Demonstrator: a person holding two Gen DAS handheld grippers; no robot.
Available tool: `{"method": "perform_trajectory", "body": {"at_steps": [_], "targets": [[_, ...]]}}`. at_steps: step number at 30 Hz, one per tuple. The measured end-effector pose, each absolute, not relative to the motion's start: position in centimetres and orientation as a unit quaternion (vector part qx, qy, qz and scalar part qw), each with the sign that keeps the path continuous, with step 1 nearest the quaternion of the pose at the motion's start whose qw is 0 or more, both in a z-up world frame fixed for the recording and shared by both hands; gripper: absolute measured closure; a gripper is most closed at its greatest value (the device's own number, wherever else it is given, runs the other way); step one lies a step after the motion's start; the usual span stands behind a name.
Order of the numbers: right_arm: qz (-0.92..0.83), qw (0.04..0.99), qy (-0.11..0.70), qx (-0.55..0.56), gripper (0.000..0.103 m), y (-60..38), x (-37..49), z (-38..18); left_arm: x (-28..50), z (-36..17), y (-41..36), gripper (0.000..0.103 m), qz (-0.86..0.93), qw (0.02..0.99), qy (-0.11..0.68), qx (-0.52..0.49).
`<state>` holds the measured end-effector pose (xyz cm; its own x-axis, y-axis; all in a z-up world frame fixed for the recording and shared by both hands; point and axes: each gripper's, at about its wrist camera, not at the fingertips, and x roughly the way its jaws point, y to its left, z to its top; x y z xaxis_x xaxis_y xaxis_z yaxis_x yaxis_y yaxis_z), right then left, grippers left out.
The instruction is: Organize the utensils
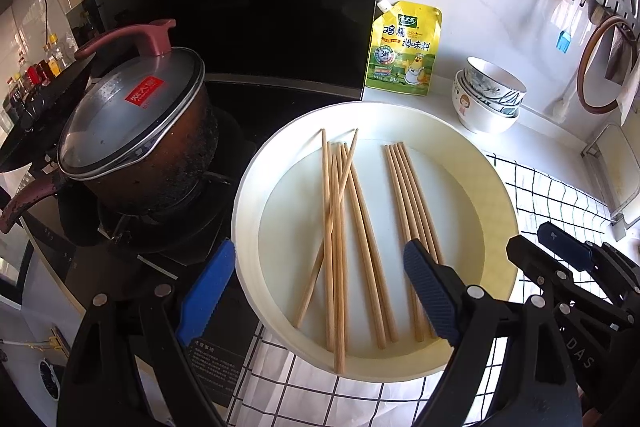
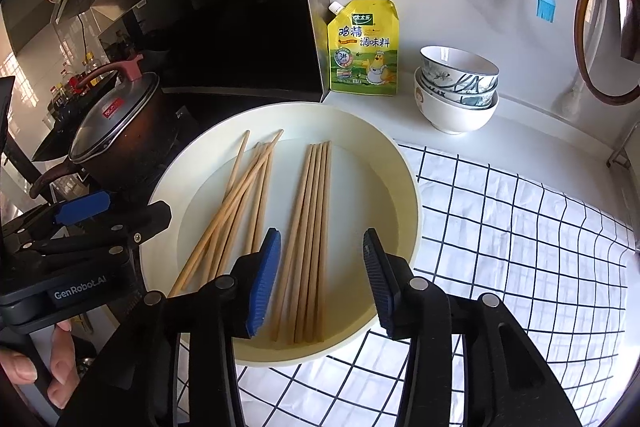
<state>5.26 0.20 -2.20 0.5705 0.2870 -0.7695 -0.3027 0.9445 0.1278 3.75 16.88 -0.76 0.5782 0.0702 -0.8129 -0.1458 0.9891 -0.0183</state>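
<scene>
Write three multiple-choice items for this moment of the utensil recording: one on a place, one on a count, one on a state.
1. Where do the chopsticks lie?
A. In the round cream tray
B. On the checked cloth
C. In the stacked bowls

2. How many chopsticks are in the tidy group on the tray's right side?
A. Two
B. Four
C. Nine

3. What is the state of the right tool?
A. Shut on one chopstick
B. Open, with the tidy group between its fingers, nothing gripped
C. Shut on the seasoning pouch

Answers:
1. A, since every stick rests on the tray's floor.
2. B, since four parallel sticks show in both views, apart from the crossed pile.
3. B, since both blue pads stand clear of the sticks.
</scene>
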Motion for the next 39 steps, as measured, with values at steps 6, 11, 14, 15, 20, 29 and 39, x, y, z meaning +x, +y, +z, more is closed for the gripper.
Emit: {"method": "perform_trajectory", "body": {"at_steps": [6, 11, 14, 15, 20, 29, 39], "targets": [[0.166, 0.886, 0.433, -0.009, 0.059, 0.17, 5.21, -2.2, 3.6, -0.67, 17.08, 0.018, 0.062, 0.888, 0.454, -0.044], [0.167, 0.886, 0.433, -0.009, 0.059, 0.22, 5.16, -2.2, 3.59, -0.68, 17.27, 0.018, 0.062, 0.888, 0.454, -0.044], [0.168, 0.886, 0.432, -0.01, 0.058, 0.22, 5.06, -2.18, 3.64, -0.69, 17.35, 0.018, 0.062, 0.888, 0.454, -0.044], [0.167, 0.886, 0.432, -0.01, 0.058, 0.25, 5.06, -2.18, 3.63, -0.69, 17.38, 0.018, 0.063, 0.887, 0.455, -0.045], [0.168, 0.886, 0.432, -0.01, 0.058, 0.29, 5.02, -2.15, 3.64, -0.75, 17.61, 0.016, 0.067, 0.884, 0.459, -0.048], [0.168, 0.886, 0.433, -0.01, 0.057, 0.24, 4.96, -2.19, 3.65, -0.8, 17.55, 0.014, 0.07, 0.881, 0.465, -0.046], [0.167, 0.886, 0.433, -0.01, 0.057, 0.26, 4.79, -2.22, 3.47, -0.95, 17.16, 0.014, 0.07, 0.88, 0.468, -0.041]]}}
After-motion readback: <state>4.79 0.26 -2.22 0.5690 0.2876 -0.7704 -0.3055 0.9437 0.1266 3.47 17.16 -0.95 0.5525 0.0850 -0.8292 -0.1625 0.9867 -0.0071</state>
